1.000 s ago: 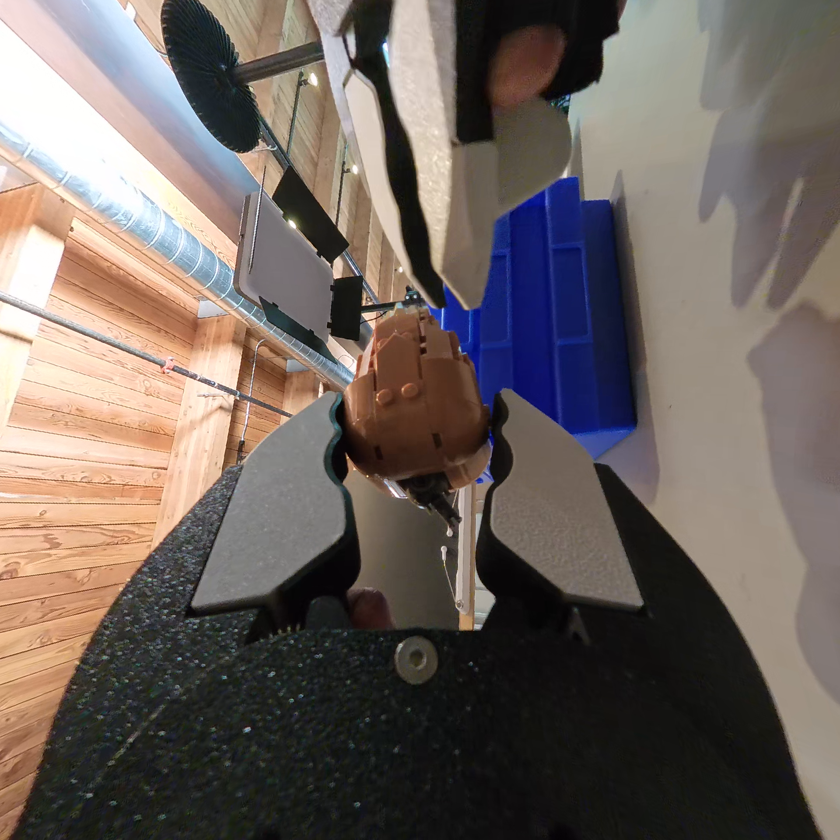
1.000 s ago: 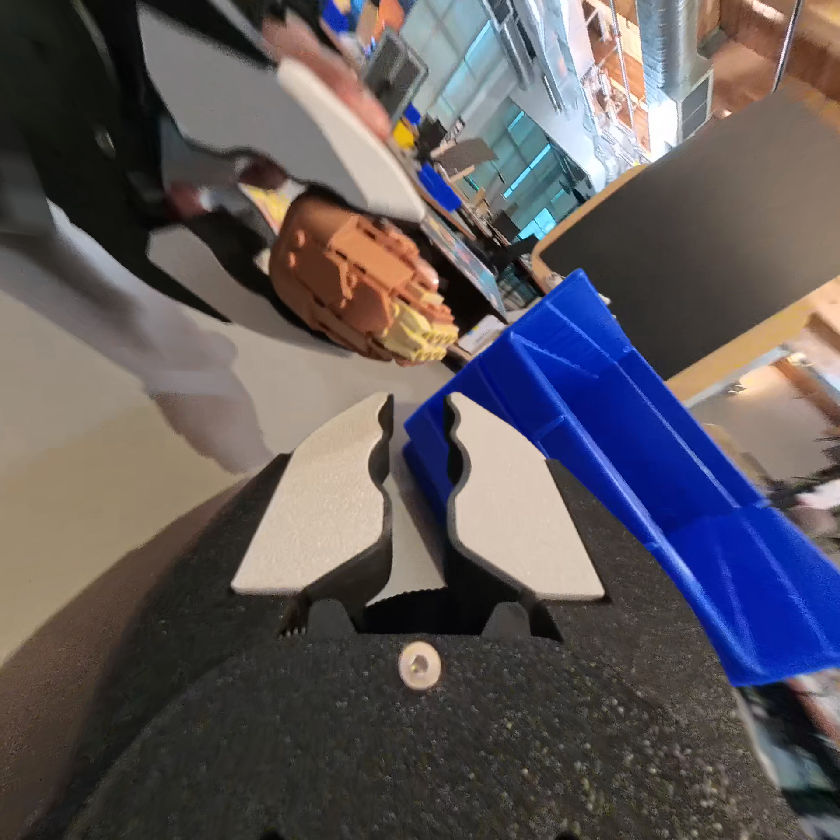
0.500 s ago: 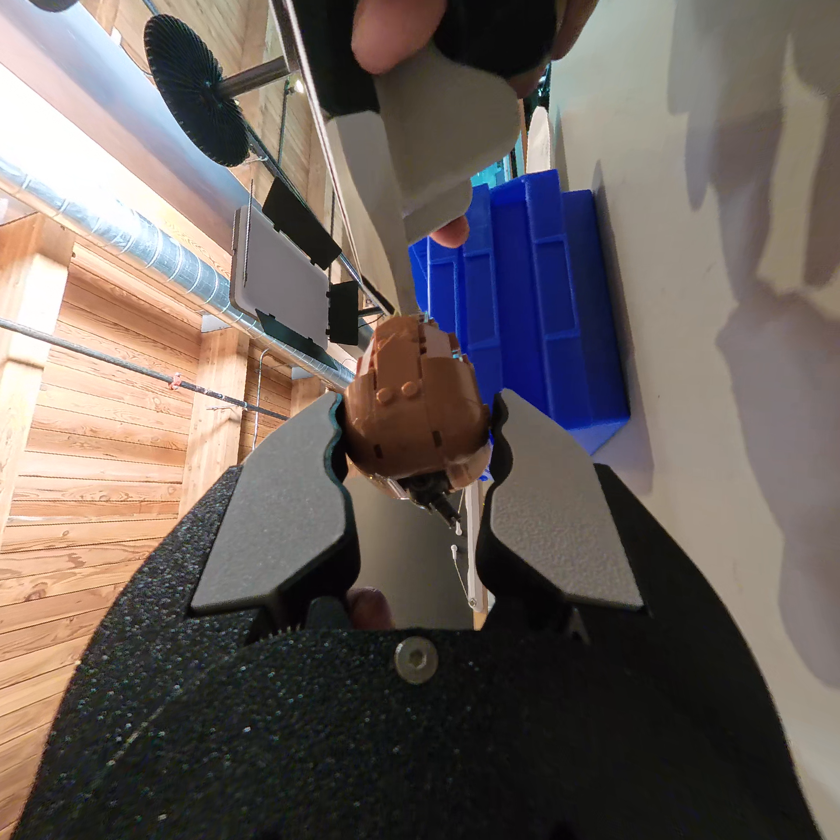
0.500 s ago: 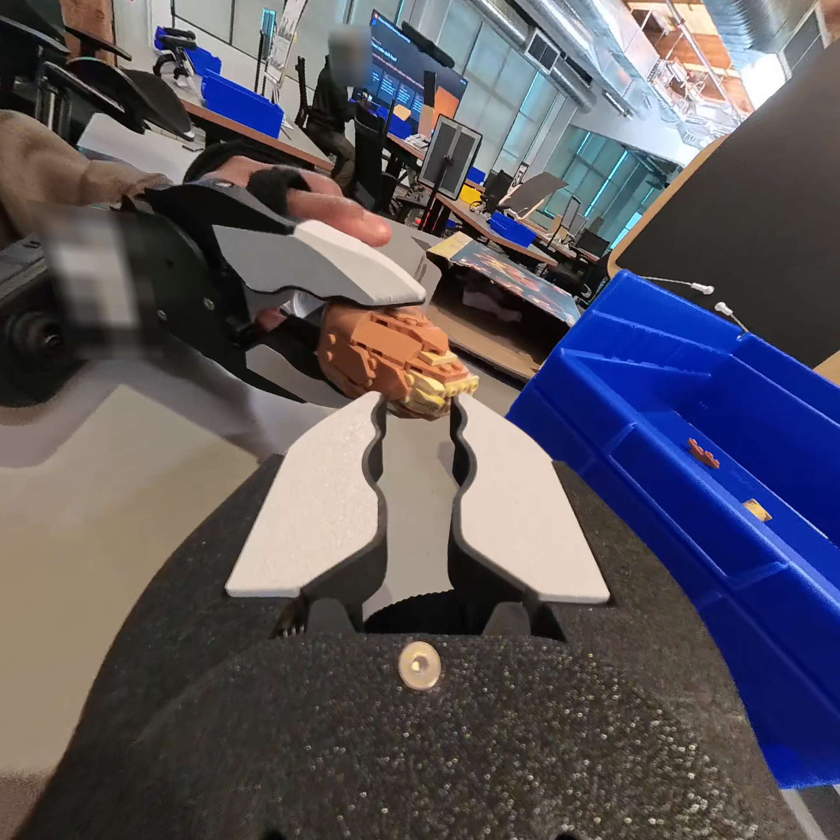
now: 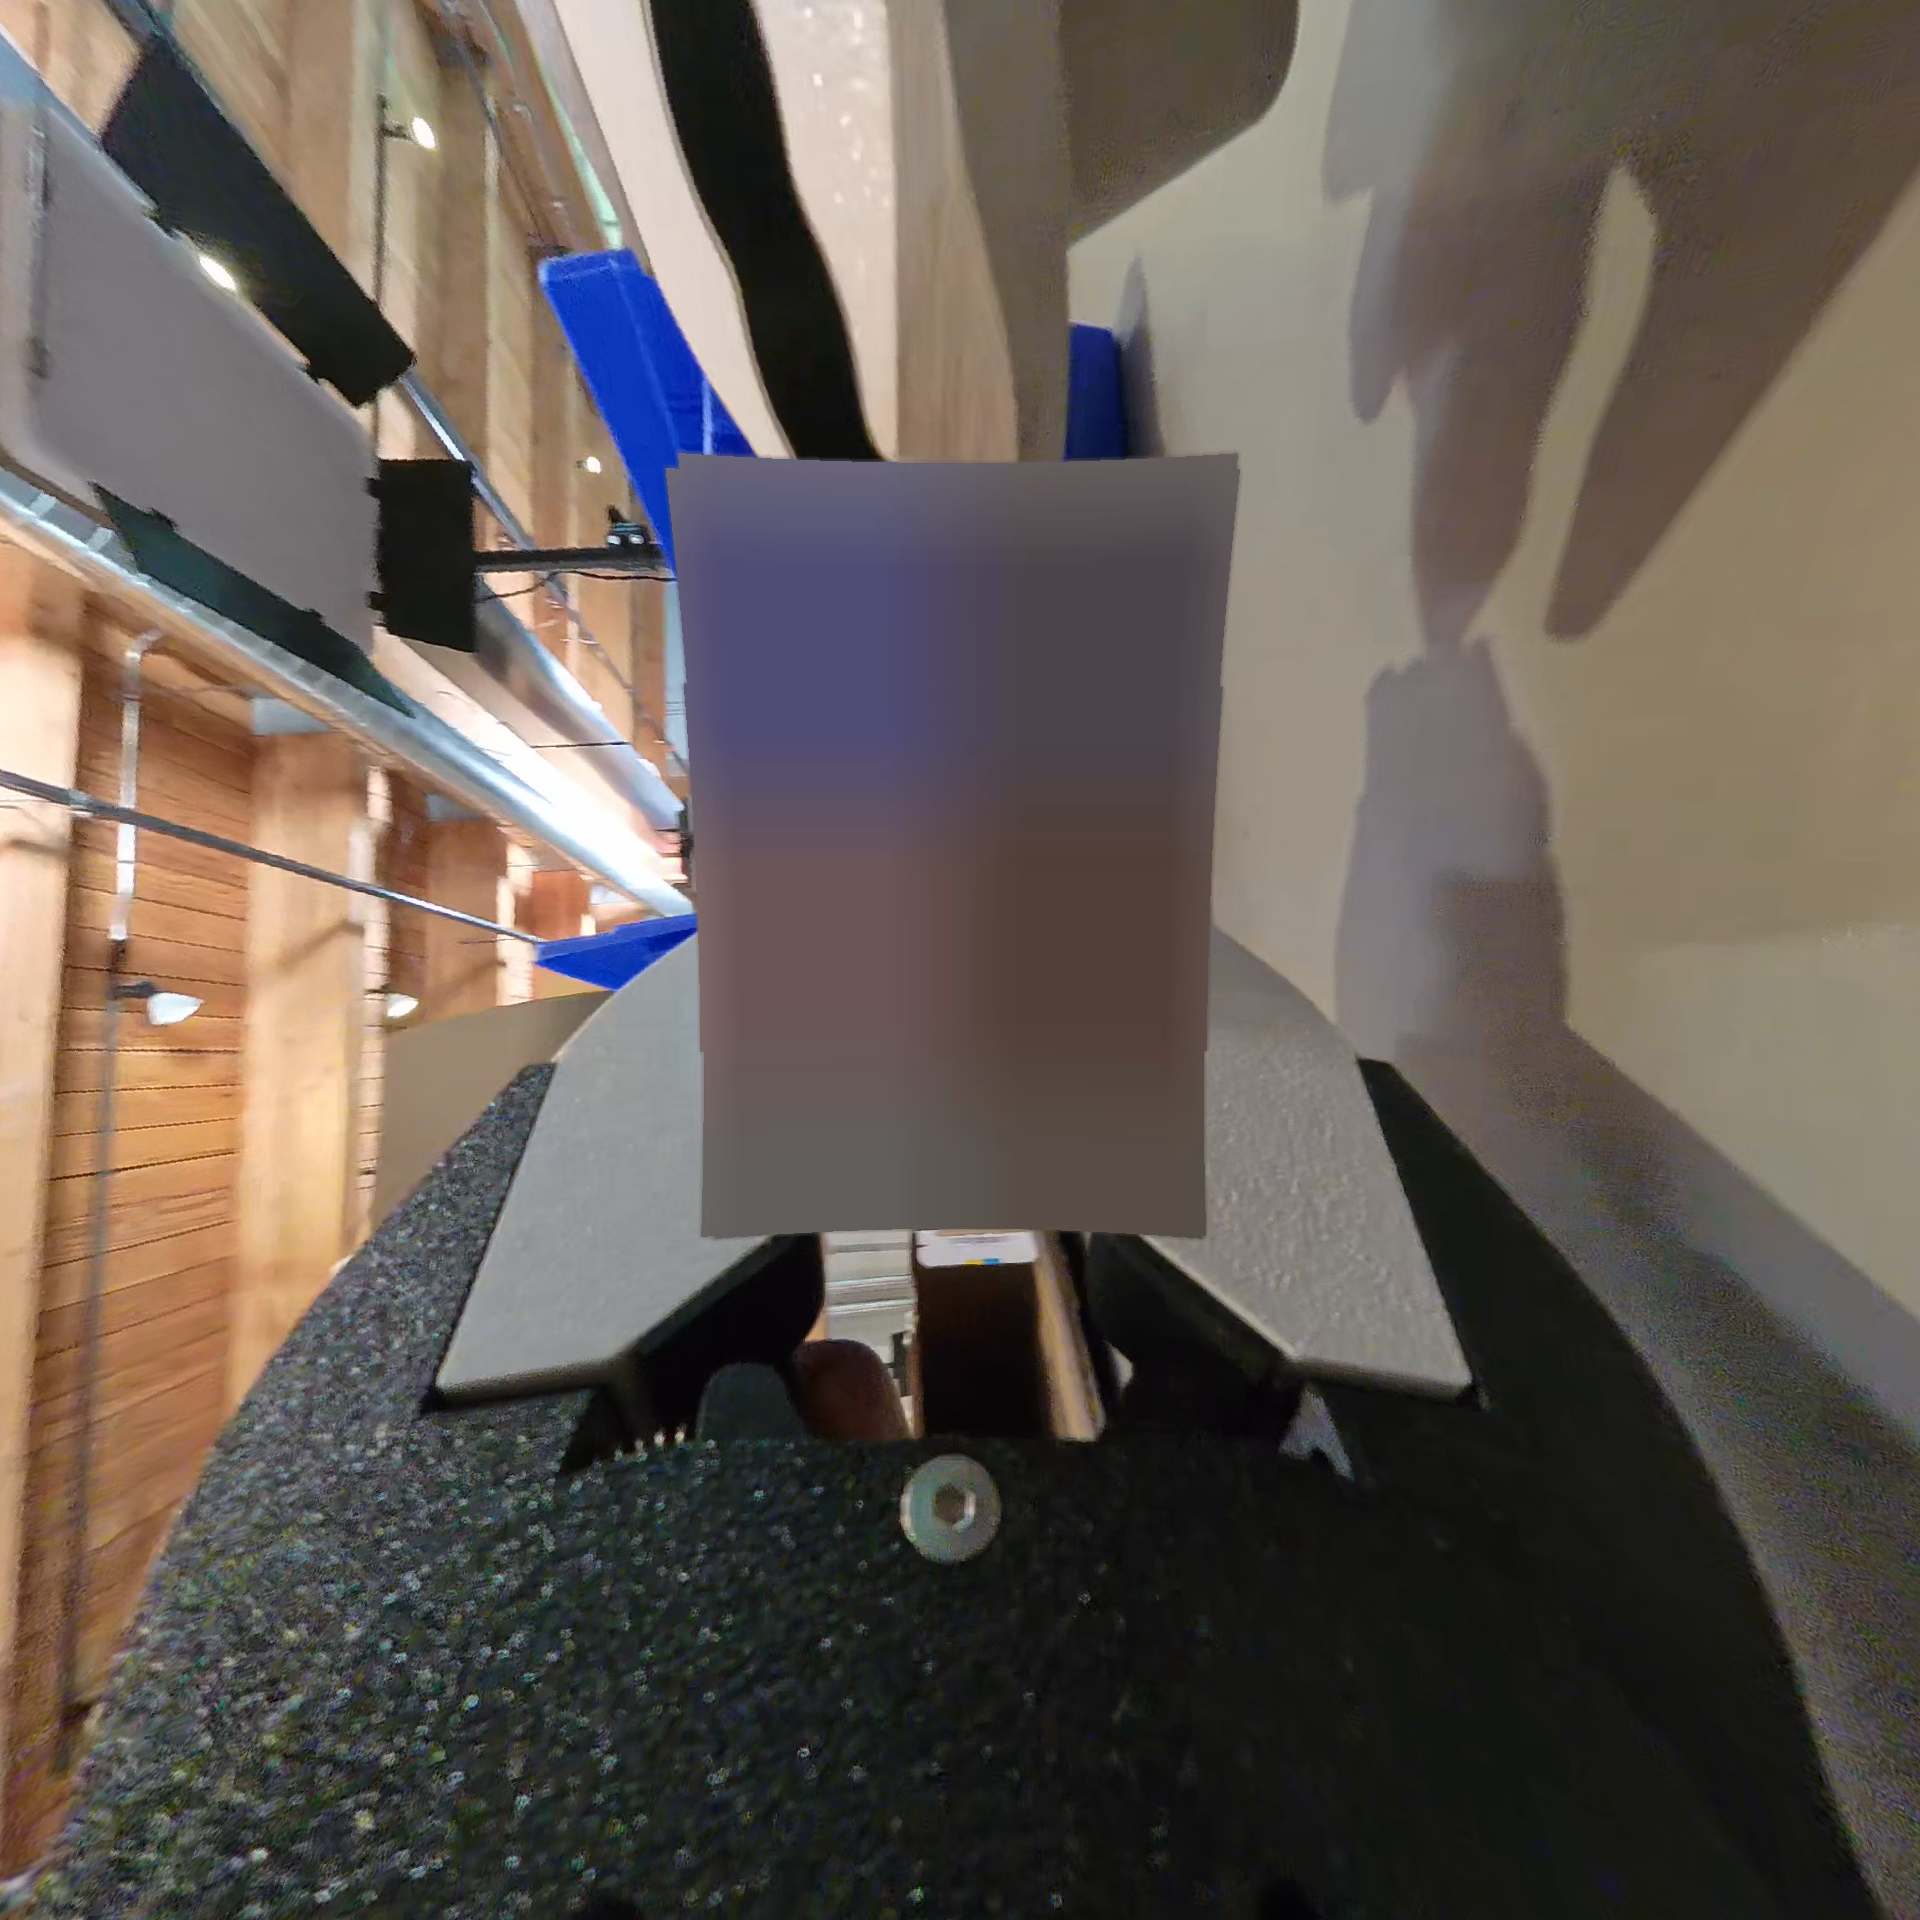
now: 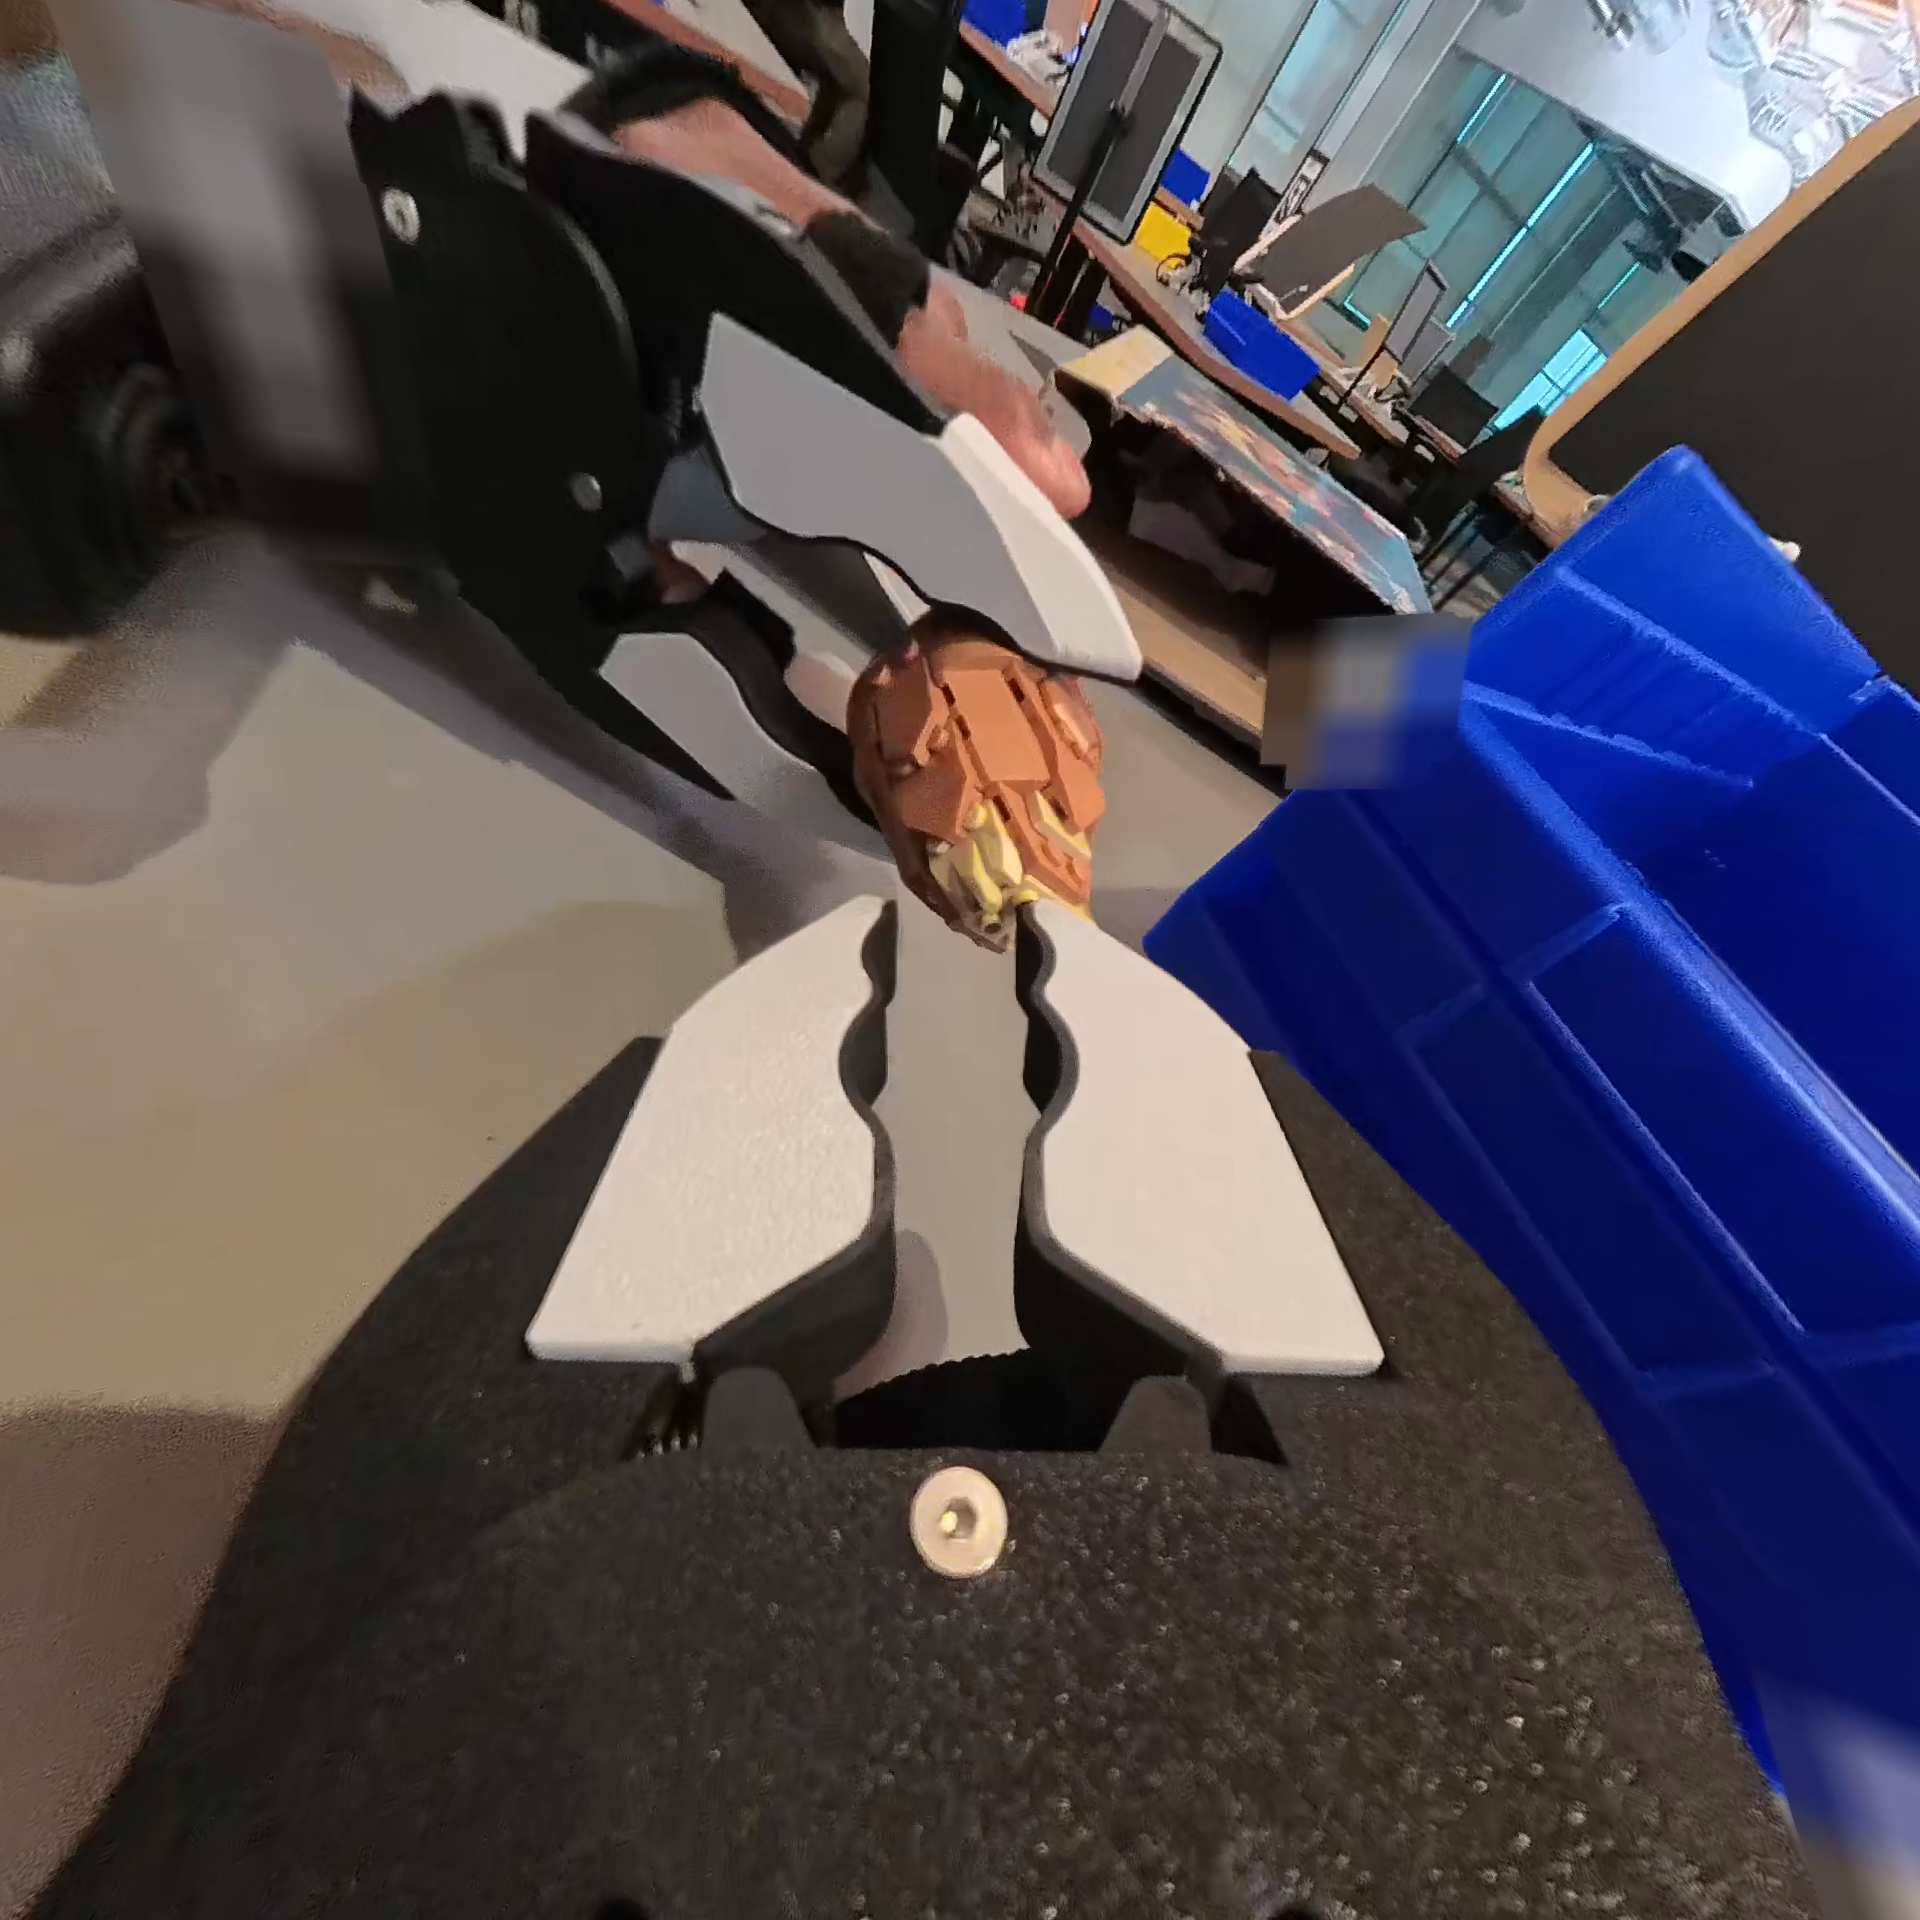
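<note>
1. Left wrist view: the left gripper (image 5: 951,1039) pointed along a pale table (image 5: 1662,727) that stood on edge at the right. A blurred patch covered the gap between its fingers (image 5: 582,1195), so the grip could not be told from here. The right gripper (image 5: 935,312) reached in from above, and parts of a blue bin (image 5: 634,364) showed behind it
2. Right wrist view: the left gripper (image 6: 935,665) clamped a brown brick model (image 6: 977,779) between its fingers, above the table (image 6: 312,935). The right gripper (image 6: 956,925) stood narrowly parted and empty; the model's tan end touched its right fingertip. The bin (image 6: 1610,935) sat just right of it
</note>
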Available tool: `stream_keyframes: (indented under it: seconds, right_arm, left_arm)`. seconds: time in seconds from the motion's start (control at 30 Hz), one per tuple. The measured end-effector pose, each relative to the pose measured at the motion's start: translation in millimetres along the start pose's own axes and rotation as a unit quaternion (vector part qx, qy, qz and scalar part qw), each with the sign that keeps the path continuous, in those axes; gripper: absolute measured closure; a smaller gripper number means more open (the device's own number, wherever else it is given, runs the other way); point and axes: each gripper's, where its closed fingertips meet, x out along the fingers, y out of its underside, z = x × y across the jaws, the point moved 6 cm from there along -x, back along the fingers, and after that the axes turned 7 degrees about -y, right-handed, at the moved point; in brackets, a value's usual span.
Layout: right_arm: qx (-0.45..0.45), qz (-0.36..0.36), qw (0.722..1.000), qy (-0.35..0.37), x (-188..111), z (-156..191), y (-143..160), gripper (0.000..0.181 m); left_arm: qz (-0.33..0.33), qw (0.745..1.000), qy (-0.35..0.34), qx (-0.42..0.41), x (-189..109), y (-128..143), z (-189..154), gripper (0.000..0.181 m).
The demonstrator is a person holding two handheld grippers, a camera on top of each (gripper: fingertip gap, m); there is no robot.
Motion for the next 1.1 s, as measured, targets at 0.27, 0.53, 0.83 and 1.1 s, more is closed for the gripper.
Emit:
stream_keyframes:
  seconds: [0.27,0.53,0.83,1.1]
  right_arm:
    - [-0.057,0.04,0.997,0.02,4.5,0.0,6.4,0.158]
    - [-0.099,0.062,0.993,0.021,10.1,2.8,11.4,0.135]
    - [-0.106,0.078,0.991,-0.031,18.2,14.6,17.0,0.137]
    - [-0.174,0.099,0.98,-0.011,20.2,20.1,18.1,0.138]
  left_arm:
    - [-0.011,0.98,0.118,-0.163,-0.4,0.0,-6.1,0.12]
    - [-0.028,0.947,0.199,-0.251,-3.5,-2.1,-10.3,0.12]
    - [-0.059,0.918,0.261,-0.293,-6.9,-15.6,-17.6,0.12]
    - [-0.049,0.893,0.294,-0.337,-6.8,-17.3,-15.6,0.121]
